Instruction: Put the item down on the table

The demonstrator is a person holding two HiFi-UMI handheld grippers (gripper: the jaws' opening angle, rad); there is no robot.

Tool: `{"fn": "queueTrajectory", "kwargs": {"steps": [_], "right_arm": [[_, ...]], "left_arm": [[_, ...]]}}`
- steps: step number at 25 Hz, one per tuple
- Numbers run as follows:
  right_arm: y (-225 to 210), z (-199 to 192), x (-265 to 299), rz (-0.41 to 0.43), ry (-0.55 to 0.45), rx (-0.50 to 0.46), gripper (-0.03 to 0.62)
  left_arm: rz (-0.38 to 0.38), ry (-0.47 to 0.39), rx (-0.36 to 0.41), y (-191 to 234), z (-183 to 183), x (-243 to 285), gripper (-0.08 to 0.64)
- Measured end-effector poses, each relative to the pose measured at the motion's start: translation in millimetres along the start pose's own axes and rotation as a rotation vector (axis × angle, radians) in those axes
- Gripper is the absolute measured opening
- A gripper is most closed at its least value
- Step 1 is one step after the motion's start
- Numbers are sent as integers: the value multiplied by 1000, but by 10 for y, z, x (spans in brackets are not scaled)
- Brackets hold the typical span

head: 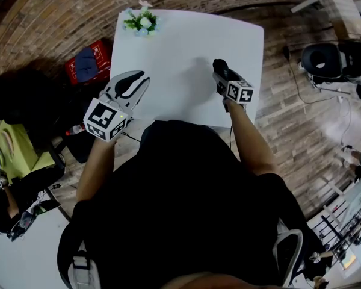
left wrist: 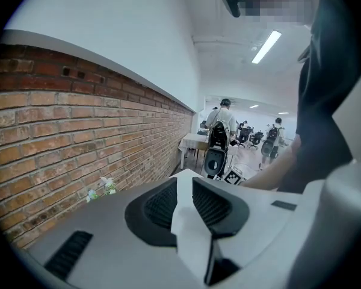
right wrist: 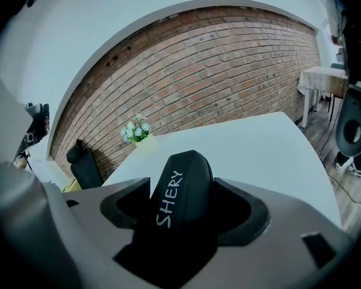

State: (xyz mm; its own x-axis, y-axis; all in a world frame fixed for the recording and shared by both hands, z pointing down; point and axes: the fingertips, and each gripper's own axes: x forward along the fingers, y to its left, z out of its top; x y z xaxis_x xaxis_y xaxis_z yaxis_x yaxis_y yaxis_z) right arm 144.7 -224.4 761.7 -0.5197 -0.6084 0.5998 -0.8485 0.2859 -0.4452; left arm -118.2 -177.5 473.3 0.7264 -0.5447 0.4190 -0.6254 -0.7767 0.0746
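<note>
A black rounded case (right wrist: pixel 182 188) with white lettering sits between the jaws of my right gripper (right wrist: pixel 184 192), which is shut on it. In the head view, this gripper (head: pixel 220 72) holds the case (head: pixel 218 64) over the right half of the white table (head: pixel 174 47), just above the surface. My left gripper (head: pixel 134 83) hovers at the table's left edge. Its jaws (left wrist: pixel 185 182) stand a narrow gap apart, and only the white table shows through the gap.
A small pot of white flowers (head: pixel 141 21) stands at the far left corner of the table. On the brick floor to the left are a red crate (head: pixel 87 62) and a black chair (head: pixel 18 95). More chairs and desks stand to the right (head: pixel 325 59).
</note>
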Motion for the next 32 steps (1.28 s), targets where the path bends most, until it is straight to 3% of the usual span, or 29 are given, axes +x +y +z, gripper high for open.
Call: {"fn": "queueTrajectory", "kwargs": {"steps": [32], "right_arm": [[-220,-429,424,-21,105,-10,341]], "left_arm": [[23,36,-35,50,-132,9,84]]}}
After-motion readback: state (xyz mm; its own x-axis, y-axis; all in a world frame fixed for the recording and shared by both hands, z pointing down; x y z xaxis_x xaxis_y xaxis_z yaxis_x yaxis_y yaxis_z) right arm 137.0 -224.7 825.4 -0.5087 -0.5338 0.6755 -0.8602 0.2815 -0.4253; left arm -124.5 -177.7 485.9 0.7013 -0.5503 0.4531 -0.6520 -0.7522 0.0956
